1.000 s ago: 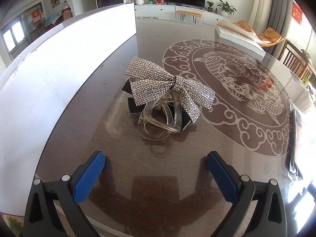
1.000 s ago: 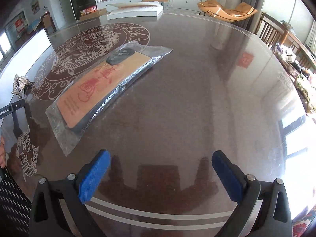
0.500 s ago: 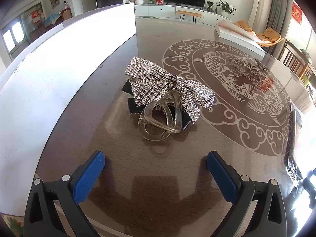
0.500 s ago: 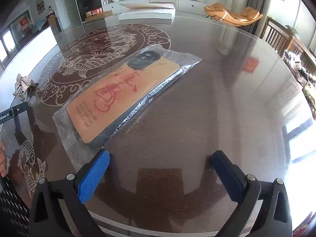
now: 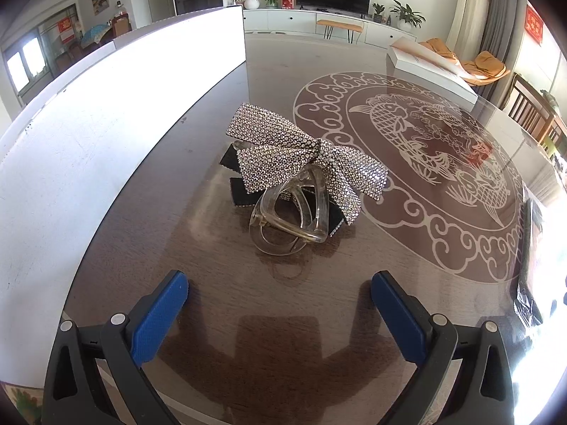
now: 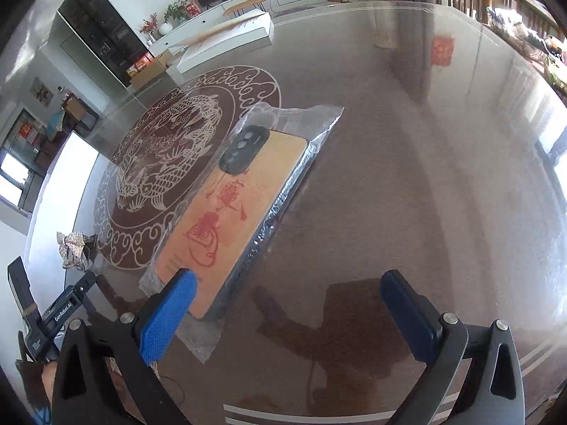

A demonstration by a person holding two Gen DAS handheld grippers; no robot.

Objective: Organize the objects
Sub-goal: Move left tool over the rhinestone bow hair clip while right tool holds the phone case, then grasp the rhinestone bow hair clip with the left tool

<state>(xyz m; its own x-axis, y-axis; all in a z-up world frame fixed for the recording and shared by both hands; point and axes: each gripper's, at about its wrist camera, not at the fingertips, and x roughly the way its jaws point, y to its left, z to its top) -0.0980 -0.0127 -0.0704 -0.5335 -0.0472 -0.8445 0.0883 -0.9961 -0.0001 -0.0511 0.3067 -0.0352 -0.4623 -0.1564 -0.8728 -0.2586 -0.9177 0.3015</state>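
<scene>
My right claw [image 6: 285,313] is wide open, holding nothing. The bagged phone case [image 6: 230,219] lies on the table, near my left finger. I think I grab it next, so I must slide left.

Bright daylight, tabletop glare, fisheye warping

On the table [image 5: 219,276], the bow clip [image 5: 304,163] lies left of the bagged phone case [image 6: 230,212].
</scene>
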